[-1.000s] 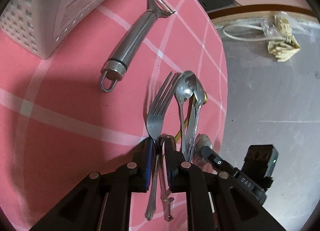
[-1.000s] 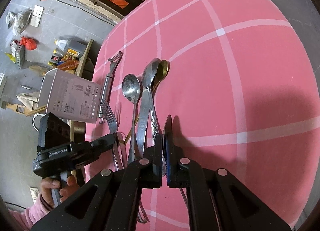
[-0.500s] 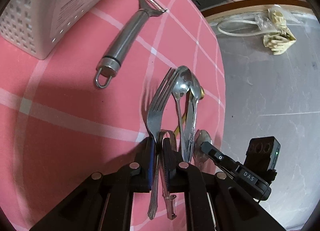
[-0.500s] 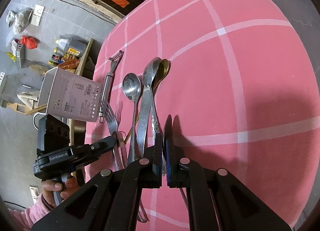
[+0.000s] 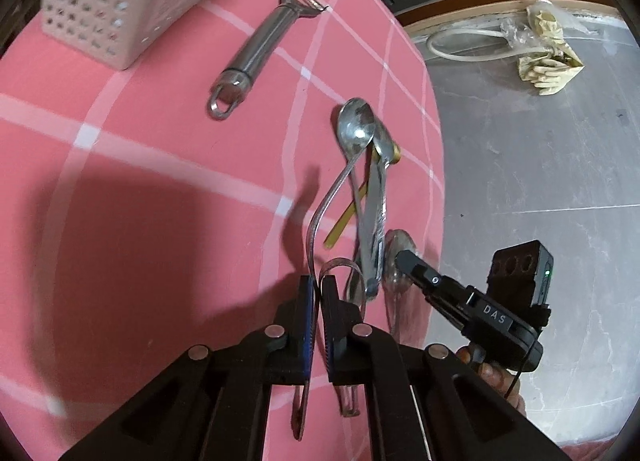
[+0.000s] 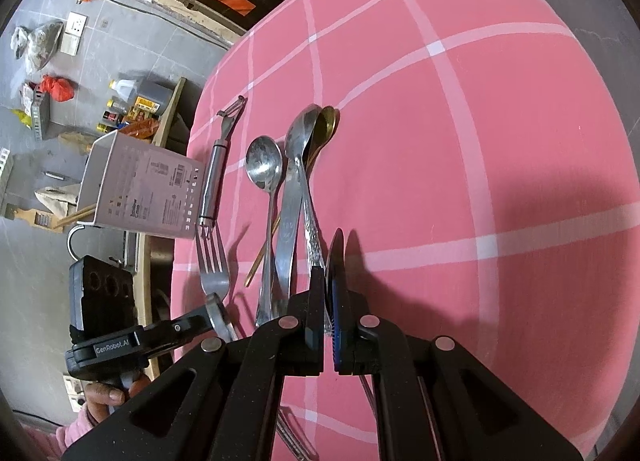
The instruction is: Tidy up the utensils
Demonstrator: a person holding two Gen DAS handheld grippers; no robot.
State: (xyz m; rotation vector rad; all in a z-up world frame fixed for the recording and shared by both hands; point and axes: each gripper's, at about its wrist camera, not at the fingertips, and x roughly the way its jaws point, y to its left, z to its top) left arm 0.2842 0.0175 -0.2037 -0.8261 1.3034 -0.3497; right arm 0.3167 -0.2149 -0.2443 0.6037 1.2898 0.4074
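1. Left gripper (image 5: pixel 319 285): fingers together, clamped on the handle of the fork (image 5: pixel 320 221). The fork rises ahead of the tips and shows edge-on and blurred in this view. The handle end pokes out behind the fingers.
2. From the right wrist view, the same fork (image 6: pixel 212 261) shows flat, with its tines pointing away from the left gripper (image 6: pixel 212 317) toward the peeler. A hand (image 6: pixel 108 397) with a pink sleeve grips the tool's handle.
3. Right gripper (image 6: pixel 329 261): fingers closed together, tips down at the pink checked tablecloth (image 6: pixel 480 141). A patterned spoon handle (image 6: pixel 312 237) runs up to the left finger (cannot tell whether it is pinched).
4. Just ahead and left of the right gripper lies a round-bowled spoon (image 6: pixel 264 165). Beside it lie a long steel spoon (image 6: pixel 302 133) and a gold spoon (image 6: pixel 328 121), their bowls overlapping and their handles crossing.
5. From the left gripper, that bunch lies ahead and to the right, with the right gripper (image 5: pixel 404 259) at its near end.
6. Farther ahead of the left gripper, slightly left, the steel peeler (image 5: pixel 260 45) lies flat, ring end nearest.
7. Farthest, ahead-left, is the white perforated utensil holder (image 5: pixel 100 9) (standing at the table's edge, beside the peeler).
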